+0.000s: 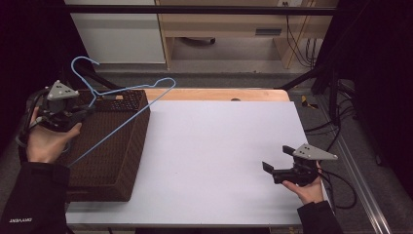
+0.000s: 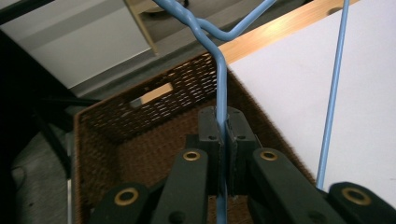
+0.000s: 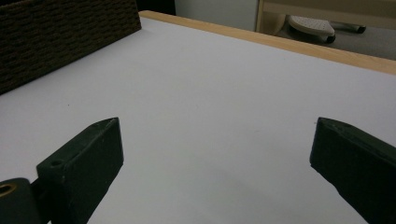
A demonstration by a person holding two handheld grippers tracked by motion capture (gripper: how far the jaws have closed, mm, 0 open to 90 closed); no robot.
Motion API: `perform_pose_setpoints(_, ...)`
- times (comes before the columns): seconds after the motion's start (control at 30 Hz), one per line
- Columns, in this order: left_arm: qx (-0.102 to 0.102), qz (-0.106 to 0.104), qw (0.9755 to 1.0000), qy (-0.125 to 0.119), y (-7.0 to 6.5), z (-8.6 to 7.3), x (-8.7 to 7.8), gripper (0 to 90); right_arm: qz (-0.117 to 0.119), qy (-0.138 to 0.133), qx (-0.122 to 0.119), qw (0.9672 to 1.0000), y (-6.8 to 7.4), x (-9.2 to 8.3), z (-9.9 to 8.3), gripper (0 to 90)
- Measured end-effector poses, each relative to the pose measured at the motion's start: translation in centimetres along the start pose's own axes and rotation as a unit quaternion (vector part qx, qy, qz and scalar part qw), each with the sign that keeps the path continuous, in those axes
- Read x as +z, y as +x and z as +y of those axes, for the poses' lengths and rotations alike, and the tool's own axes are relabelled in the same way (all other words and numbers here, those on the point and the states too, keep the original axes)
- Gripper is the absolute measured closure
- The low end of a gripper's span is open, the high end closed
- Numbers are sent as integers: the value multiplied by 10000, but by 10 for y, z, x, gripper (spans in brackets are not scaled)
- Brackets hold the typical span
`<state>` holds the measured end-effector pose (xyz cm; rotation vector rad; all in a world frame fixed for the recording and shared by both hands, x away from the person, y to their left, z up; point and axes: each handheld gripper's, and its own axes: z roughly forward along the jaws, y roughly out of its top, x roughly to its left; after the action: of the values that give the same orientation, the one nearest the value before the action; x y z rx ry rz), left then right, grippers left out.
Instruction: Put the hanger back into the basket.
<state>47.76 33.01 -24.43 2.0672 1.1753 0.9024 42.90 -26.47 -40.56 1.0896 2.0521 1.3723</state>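
- Left gripper (image 1: 86, 113), a black two-jaw tool with a grey three-cornered plate on top, hangs over the near-left part of the dark brown woven basket (image 1: 127, 161); its jaws are pressed together on the light blue wire hanger (image 1: 127, 119).
- In the left gripper view the same gripper (image 2: 222, 128) has both pads clamped on one straight wire of the hanger (image 2: 221, 88), just below the twisted neck, with the basket's (image 2: 154, 121) open inside underneath.
- That hanger is lifted above the basket, tilted: its hook rises beyond the basket's far-left corner, one long wire slants down across the basket toward the person's left hand (image 1: 46, 141), and its far shoulder pokes past the basket's far-right corner.
- A second wire of the hanger runs down the right side of the left gripper view, over the white table top (image 2: 355, 116) beside the basket.
- Right gripper (image 1: 275, 160), also black with a grey plate, is held well apart from the basket, low over the near-right part of the white table (image 1: 219, 146); its jaws stand wide apart with nothing between them.
- From the right gripper view, the spread jaws of this gripper (image 3: 215, 154) frame bare white table (image 3: 210, 93), with the basket's woven wall (image 3: 60, 32) at the upper left.
- Beyond the basket, a strip of pale wooden table edge (image 1: 219, 94) borders the white surface.
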Motion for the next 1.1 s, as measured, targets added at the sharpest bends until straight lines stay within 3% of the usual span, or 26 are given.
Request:
perform_pose_setpoints(0.2,-103,348,9993,102,19,-12,5,869,19,15,-20,10000,0,1,0,35)
perform_pose_setpoints(0.47,-320,462,9981,237,40,-29,17,869,48,16,-21,10000,1,1,0,33)
perform_pose_setpoints(0.73,-458,683,9958,398,52,-43,34,869,47,33,-26,10000,1,1,0,33)
perform_pose_setpoints(0.97,-405,892,9937,537,55,-53,47,869,59,86,-44,9999,1,3,-1,34)
perform_pose_setpoints(1.1,-494,895,9928,628,58,-61,53,869,64,82,-47,9999,1,3,-1,34)
